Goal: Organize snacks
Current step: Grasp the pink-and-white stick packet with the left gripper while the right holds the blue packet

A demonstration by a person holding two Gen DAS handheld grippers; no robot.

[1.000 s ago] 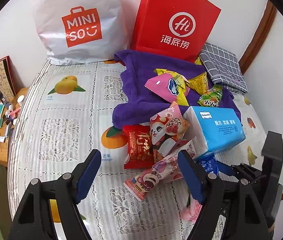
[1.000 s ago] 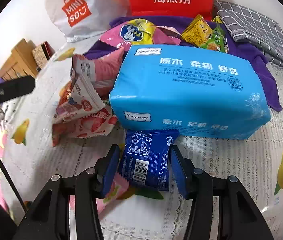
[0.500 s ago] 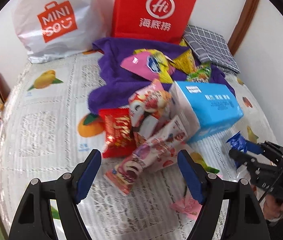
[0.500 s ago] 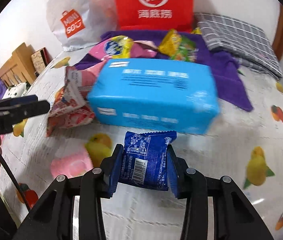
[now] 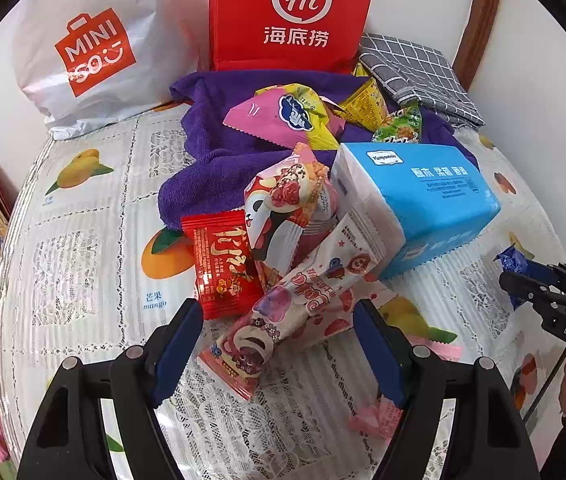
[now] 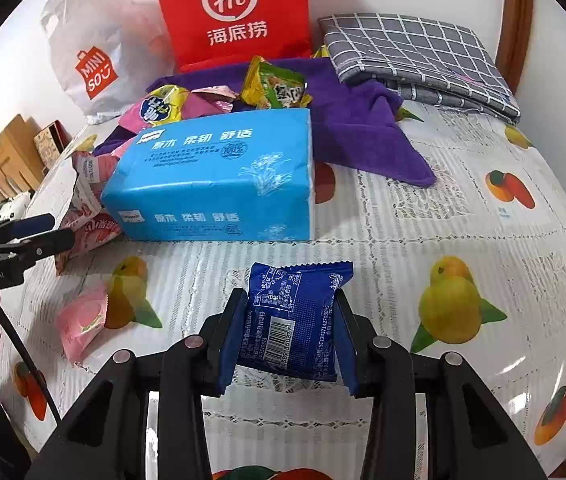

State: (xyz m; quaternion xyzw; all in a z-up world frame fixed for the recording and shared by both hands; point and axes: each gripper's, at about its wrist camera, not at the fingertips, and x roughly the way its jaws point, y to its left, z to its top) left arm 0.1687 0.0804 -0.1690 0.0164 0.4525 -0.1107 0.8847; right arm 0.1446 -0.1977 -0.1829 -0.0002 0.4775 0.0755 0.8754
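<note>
Lifted away from the blue tissue pack (image 6: 219, 180), the blue snack packet (image 6: 295, 320) now hangs over the fruit-print tabletop (image 6: 423, 248), squeezed tight in the right gripper (image 6: 288, 340). The left gripper (image 5: 279, 350) hovers wide apart, holding nothing, over the pink strawberry snack (image 5: 295, 312).

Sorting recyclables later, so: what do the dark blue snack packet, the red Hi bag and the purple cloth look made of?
Dark blue snack packet: thin plastic film, slightly glossy, with crimped serrated ends and creases. Red Hi bag: probably coated paper; it stands stiff with sharp folds. Purple cloth: soft, matte, fuzzy fabric, likely microfibre or terry, draping in folds.
</note>
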